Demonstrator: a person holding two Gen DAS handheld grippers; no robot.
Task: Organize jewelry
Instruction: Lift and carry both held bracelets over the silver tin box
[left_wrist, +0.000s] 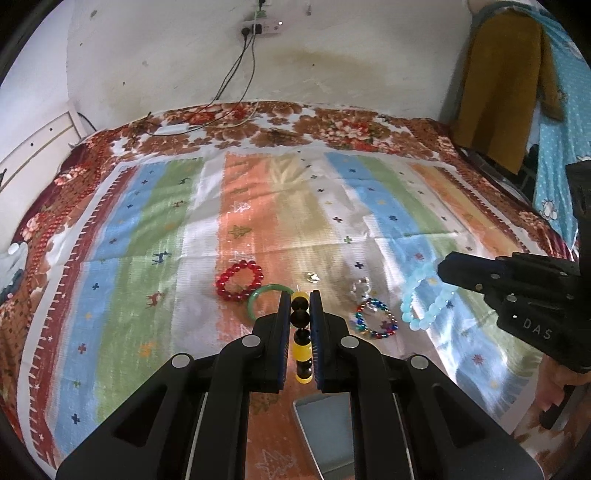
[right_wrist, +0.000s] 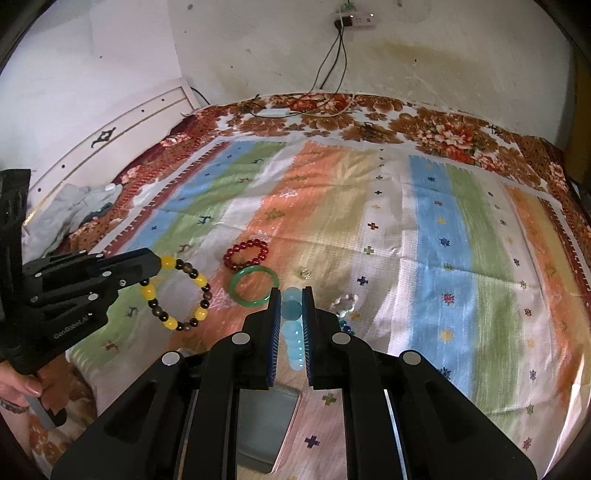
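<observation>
Below both grippers, nearest of all, sits a grey tray (left_wrist: 325, 435), probably the destination. The left gripper (left_wrist: 300, 306) is clamped on a yellow-and-dark bead bracelet (right_wrist: 177, 291), which hangs free of the bed; the right gripper (right_wrist: 291, 302) pinches a pale blue bead bracelet (left_wrist: 424, 302) the same way, lifted clear so neither snags the striped cloth (left_wrist: 166, 258). Just beyond the fingertips lie a green bangle (right_wrist: 253, 286), a red bead bracelet (left_wrist: 240, 280), a multicoloured bead bracelet (left_wrist: 376, 319) and small clear pieces (left_wrist: 312, 277), apparently awaiting sorting.
</observation>
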